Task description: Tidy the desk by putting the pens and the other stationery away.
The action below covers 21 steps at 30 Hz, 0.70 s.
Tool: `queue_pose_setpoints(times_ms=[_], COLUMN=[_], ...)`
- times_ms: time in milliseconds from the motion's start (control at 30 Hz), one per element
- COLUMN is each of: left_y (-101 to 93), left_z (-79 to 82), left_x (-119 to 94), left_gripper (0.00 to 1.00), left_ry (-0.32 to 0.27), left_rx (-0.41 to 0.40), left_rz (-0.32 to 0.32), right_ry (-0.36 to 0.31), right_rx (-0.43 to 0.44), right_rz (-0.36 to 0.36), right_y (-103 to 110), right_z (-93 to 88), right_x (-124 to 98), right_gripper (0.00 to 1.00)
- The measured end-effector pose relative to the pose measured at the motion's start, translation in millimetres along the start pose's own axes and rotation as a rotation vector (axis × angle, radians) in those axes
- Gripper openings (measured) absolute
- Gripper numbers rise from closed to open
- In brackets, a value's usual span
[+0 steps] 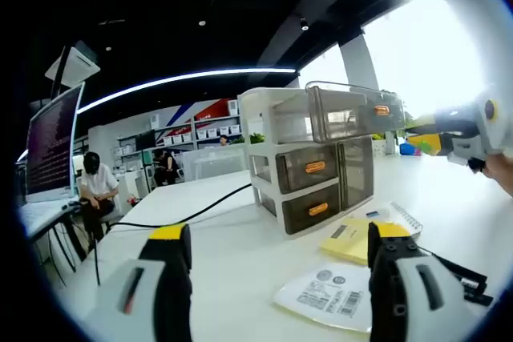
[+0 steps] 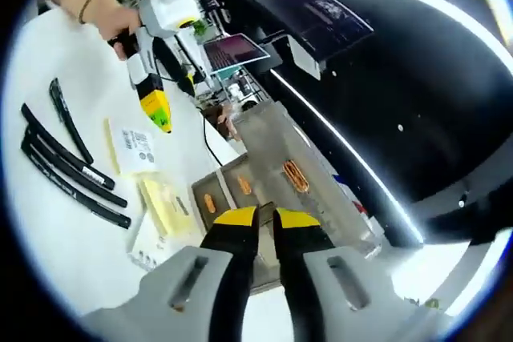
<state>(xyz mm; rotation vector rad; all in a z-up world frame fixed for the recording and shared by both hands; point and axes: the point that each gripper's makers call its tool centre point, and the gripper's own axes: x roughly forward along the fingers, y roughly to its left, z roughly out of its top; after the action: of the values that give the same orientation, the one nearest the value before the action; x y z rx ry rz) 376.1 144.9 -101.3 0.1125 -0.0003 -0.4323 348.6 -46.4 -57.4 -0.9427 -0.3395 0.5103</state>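
A small white drawer unit (image 1: 272, 118) stands on the desk (image 1: 224, 238) with three clear drawers and orange handles. Its top drawer (image 1: 345, 110) is pulled out. My right gripper (image 1: 418, 126) comes in from the right and meets that drawer's front. In the right gripper view its jaws (image 2: 266, 218) stand almost together on the front of the top drawer (image 2: 280, 158). My left gripper (image 1: 279, 238) hangs open over the desk with nothing between its jaws, a hand holding the left gripper (image 2: 156, 106). Several black pens (image 2: 68, 162) lie side by side.
Yellow sticky notes (image 1: 353, 238), a white label sheet (image 1: 333, 294) and a spiral notepad (image 1: 398, 215) lie in front of the unit. A black cable (image 1: 192, 214) crosses the desk. A monitor (image 1: 52, 146) stands far left, with a seated person (image 1: 98, 186) beyond it.
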Motion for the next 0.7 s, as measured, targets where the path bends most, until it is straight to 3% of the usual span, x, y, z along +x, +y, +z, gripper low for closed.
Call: queue_pose_setpoints(times_ms=[100,133,200,233,333,433,533,600,700], left_y=[-10.1,-12.3,-18.2,-19.3,-27.9,-40.5,-48.5,-62.9,-73.6], left_z=[-1.4,-1.2,-1.2,-3.3,-8.4,-9.1,-13.5,-14.9,-19.3], left_x=[1.0,1.0,0.9,1.8,3.0,3.6,4.9,5.2,6.2], left_gripper=[0.89,0.87,0.74,0.72,0.82,0.77,0.80,0.75,0.64], left_ry=[0.010,0.011,0.010,0.019,0.046,0.048,0.065,0.065,0.073], left_rx=[0.001,0.012,0.095,0.133,0.180,0.232,0.312,0.365,0.393], left_rz=[-0.033,-0.034,-0.048,-0.033,-0.037,-0.065,-0.063,-0.109,-0.123], right_ry=[0.000,-0.061,-0.115,-0.096,-0.040,-0.066,-0.037,-0.022,-0.018], right_rx=[0.145,0.185,0.135,0.125,0.174,0.205,0.204,0.206,0.211], right_rz=[-0.054,-0.075,-0.106,-0.119,-0.127,-0.125,-0.146,-0.146,-0.154], right_y=[-5.1,-8.9,-17.2,-18.5,-16.5,-21.0,-23.5,-23.3,-24.7], right_z=[-8.8,0.2,8.9,4.9,-13.7,-12.4,-17.1,-19.4,-19.7], right_x=[-13.8,-23.4,-32.9,-35.5,-39.2,-39.9,-40.3,-39.9,-41.0], right_gripper=[0.12,0.12,0.12,0.12,0.12,0.12,0.12,0.12,0.12])
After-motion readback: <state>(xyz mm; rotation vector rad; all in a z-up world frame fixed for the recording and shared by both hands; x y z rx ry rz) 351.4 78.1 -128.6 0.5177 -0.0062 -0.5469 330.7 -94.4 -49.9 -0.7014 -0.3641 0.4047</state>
